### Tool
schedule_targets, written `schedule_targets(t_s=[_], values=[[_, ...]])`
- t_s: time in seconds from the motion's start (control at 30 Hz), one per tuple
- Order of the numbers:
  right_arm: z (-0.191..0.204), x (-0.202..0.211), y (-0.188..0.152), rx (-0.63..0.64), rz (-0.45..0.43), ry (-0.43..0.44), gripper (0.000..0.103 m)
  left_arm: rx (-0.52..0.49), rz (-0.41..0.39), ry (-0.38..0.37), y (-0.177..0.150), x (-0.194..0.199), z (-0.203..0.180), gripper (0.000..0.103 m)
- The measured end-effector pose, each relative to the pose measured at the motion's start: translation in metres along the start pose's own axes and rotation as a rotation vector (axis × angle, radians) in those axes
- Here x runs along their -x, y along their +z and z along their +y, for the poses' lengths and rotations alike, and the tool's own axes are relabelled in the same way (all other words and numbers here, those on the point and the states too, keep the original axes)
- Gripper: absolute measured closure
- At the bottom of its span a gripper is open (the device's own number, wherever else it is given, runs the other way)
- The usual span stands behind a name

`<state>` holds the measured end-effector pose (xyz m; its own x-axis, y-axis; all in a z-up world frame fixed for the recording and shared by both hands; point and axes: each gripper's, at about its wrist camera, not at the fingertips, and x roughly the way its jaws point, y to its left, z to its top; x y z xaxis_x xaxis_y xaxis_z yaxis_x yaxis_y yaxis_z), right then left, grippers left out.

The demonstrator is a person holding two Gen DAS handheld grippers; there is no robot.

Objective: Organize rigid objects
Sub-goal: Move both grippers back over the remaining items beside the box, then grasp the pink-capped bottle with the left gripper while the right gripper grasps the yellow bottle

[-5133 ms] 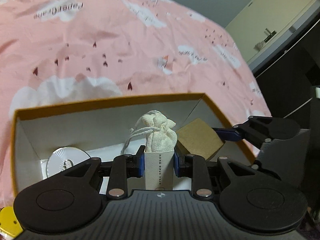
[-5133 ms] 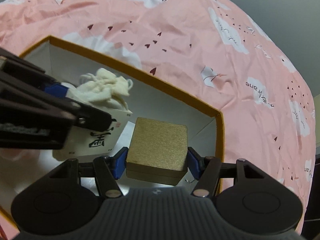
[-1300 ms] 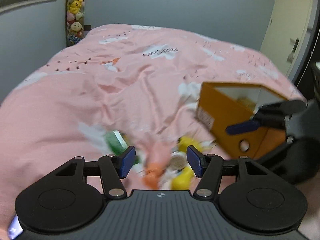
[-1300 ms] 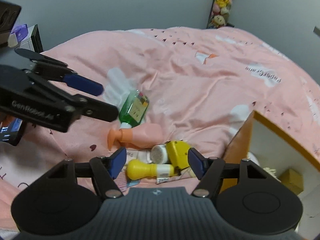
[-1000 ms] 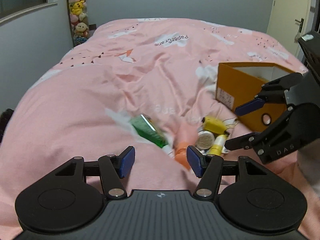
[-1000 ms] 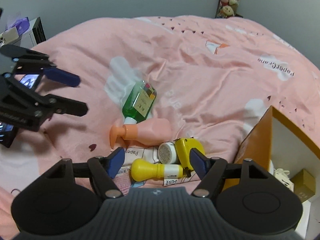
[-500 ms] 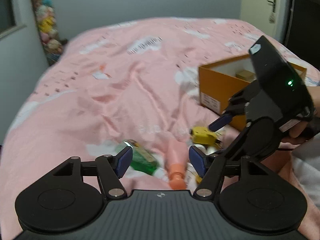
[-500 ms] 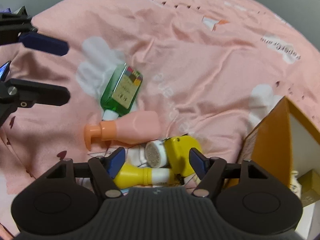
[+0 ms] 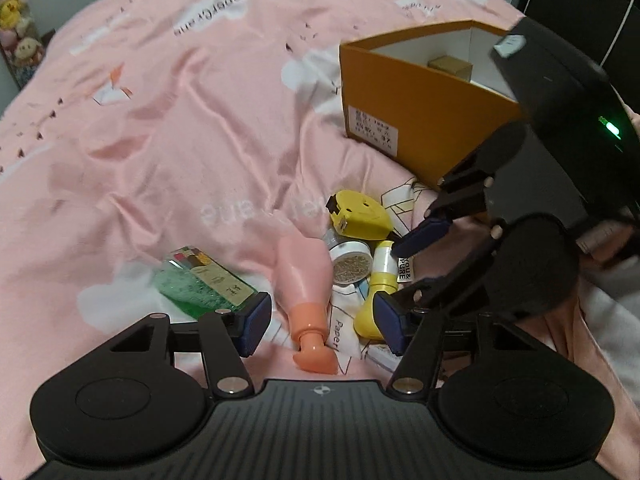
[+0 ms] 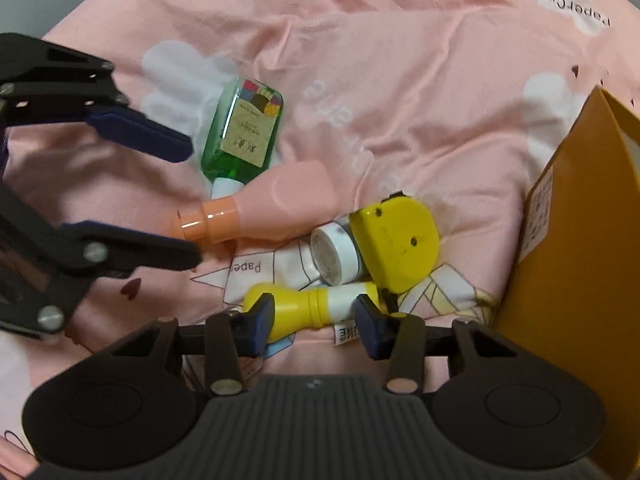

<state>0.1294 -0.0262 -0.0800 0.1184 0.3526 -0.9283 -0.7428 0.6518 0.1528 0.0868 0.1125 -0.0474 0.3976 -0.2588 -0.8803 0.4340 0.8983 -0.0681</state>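
Several items lie in a pile on the pink bedsheet (image 9: 180, 120): a green bottle (image 9: 204, 280) (image 10: 244, 132), a pink bottle (image 9: 306, 276) (image 10: 288, 204) with an orange cap, a small jar (image 9: 352, 260) (image 10: 332, 256), a yellow tape measure (image 9: 360, 216) (image 10: 394, 236) and a yellow bottle (image 9: 380, 276) (image 10: 308, 308). My left gripper (image 9: 322, 328) (image 10: 192, 204) straddles the pink bottle's cap end; its jaws are closing and the pads stand clear of it. My right gripper (image 10: 314, 320) (image 9: 396, 272) hangs over the yellow bottle, jaws closing, the bottle lengthwise between them, unpressed.
An orange box (image 9: 420, 120) (image 10: 580, 240) stands to the right of the pile, with a small brown box (image 9: 450, 66) inside. A person's hand (image 9: 608, 248) holds the right gripper. Plush toys (image 9: 16, 40) sit at the far left. Dark furniture (image 9: 580, 12) rises behind the box.
Both grippers left the box, swung over to the pile and came down close to it. The right jaws have narrowed over the yellow bottle. The left gripper now frames the pink bottle.
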Motion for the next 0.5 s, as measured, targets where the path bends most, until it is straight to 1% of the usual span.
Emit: schedule_targets(t_s=[0.1,0.2,0.27,0.33,0.4,0.43,0.47,0.5], values=[[0.0,-0.003,0.0,-0.019,0.006,-0.012,0.057,0.004,0.061,-0.015,0.008,-0.018,0.004,0.034],[-0.001,-0.009,-0.001,-0.028,0.019,-0.033,0.053,0.001,0.126,-0.008,0.015,-0.034,0.006,0.036],[-0.003,-0.012,-0.001,-0.046,0.027,-0.021,0.053,0.008,0.149,0.007,0.019,-0.044,0.008,0.036],[-0.006,-0.013,-0.002,-0.073,0.026,-0.001,0.053,0.022,0.154,0.01,0.023,-0.051,0.01,0.036],[-0.009,-0.014,-0.002,-0.093,0.023,0.018,0.047,0.035,0.159,0.014,0.025,-0.057,0.01,0.036],[-0.011,-0.015,-0.002,-0.109,0.022,0.033,0.045,0.038,0.162,0.029,0.027,-0.06,0.01,0.036],[-0.012,-0.016,-0.002,-0.123,0.02,0.045,0.042,0.039,0.169,0.048,0.027,-0.064,0.01,0.037],[-0.015,-0.018,-0.002,-0.141,0.017,0.063,0.039,0.042,0.174,0.054,0.028,-0.068,0.01,0.041]])
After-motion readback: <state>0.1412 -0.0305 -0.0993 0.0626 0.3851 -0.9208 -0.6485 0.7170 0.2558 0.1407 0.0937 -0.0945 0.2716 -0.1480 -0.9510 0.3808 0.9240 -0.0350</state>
